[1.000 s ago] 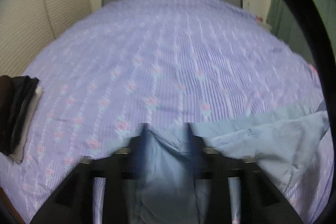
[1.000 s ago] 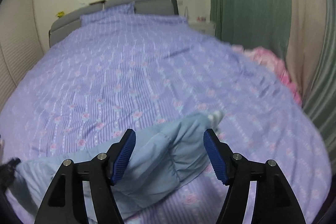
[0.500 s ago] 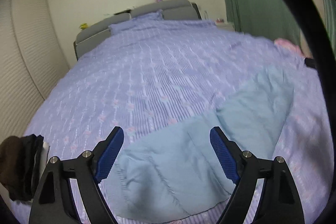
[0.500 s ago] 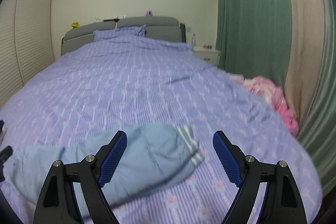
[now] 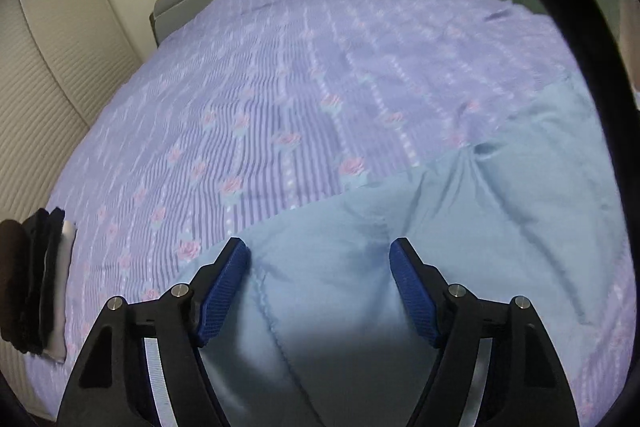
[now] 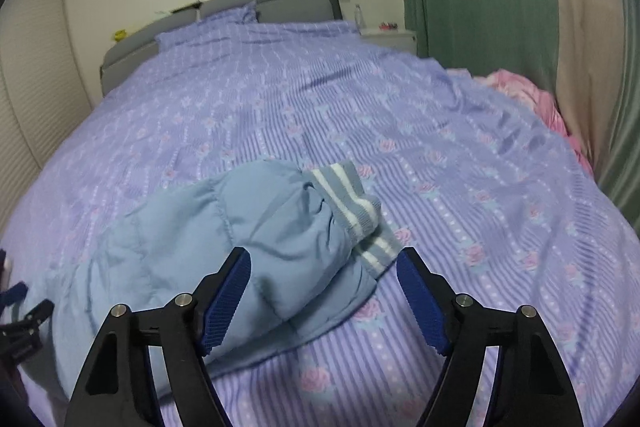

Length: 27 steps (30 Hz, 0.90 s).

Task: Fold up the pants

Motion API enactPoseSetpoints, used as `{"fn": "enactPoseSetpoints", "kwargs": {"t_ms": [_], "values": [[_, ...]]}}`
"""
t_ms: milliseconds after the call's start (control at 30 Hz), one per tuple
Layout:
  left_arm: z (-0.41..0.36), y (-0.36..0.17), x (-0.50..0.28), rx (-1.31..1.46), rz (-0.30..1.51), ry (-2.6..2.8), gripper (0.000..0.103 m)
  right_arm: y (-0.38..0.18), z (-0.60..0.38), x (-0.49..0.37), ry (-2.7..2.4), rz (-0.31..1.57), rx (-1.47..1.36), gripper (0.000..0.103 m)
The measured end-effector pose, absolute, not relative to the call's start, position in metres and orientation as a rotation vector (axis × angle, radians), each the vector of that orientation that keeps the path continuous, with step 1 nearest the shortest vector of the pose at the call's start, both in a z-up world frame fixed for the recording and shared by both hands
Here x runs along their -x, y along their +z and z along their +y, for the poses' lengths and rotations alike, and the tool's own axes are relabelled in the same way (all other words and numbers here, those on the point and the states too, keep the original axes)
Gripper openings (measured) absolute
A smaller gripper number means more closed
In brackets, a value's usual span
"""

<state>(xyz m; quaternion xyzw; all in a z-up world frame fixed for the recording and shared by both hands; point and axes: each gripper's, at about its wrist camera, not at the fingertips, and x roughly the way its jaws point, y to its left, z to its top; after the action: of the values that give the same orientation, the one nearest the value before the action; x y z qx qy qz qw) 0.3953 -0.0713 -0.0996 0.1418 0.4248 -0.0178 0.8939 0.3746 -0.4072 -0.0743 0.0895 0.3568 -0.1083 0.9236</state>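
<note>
Striped cuff [image 6: 352,215] shows only in right view.

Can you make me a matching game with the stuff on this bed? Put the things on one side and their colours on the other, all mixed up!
Things:
1. pants
2. bedspread
3. stack of folded clothes
4. crumpled cloth by the curtain

Colours:
A. pink
B. light blue with white-striped cuffs
C. mostly black and dark brown
D. purple stripes with pink roses

Right pairs: 1-B, 2-D, 3-C, 4-A
</note>
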Motion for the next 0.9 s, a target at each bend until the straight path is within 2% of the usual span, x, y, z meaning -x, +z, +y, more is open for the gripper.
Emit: {"fn": "enactPoseSetpoints", "kwargs": {"t_ms": [133, 267, 400, 600, 767, 800, 900], "values": [[-0.057, -0.116, -0.401, -0.275, 0.907, -0.014, 0.075, -0.084, -0.395, -0.389, -0.272, 0.783, -0.142, 0.076], [-0.043, -0.121, -0.414, -0.24, 0.937, 0.001, 0.077, -0.071, -0.372, -0.361, -0.323, 0.682, -0.064, 0.076], [-0.033, -0.111, -0.413, -0.212, 0.923, -0.022, 0.077, -0.054, -0.339, -0.319, -0.152, 0.63, -0.001, 0.076], [0.002, -0.064, -0.346, -0.102, 0.789, -0.107, 0.077, -0.045, -0.285, -0.266, 0.188, 0.641, 0.039, 0.076], [0.046, -0.066, -0.302, -0.076, 0.784, -0.104, 0.077, -0.065, -0.244, -0.255, 0.35, 0.712, 0.007, 0.076], [0.054, -0.07, -0.295, -0.069, 0.788, -0.111, 0.077, -0.071, -0.237, -0.255, 0.357, 0.722, 0.022, 0.075], [0.075, -0.083, -0.279, -0.008, 0.792, -0.167, 0.076, -0.088, -0.215, -0.259, 0.408, 0.769, 0.021, 0.064]]}}
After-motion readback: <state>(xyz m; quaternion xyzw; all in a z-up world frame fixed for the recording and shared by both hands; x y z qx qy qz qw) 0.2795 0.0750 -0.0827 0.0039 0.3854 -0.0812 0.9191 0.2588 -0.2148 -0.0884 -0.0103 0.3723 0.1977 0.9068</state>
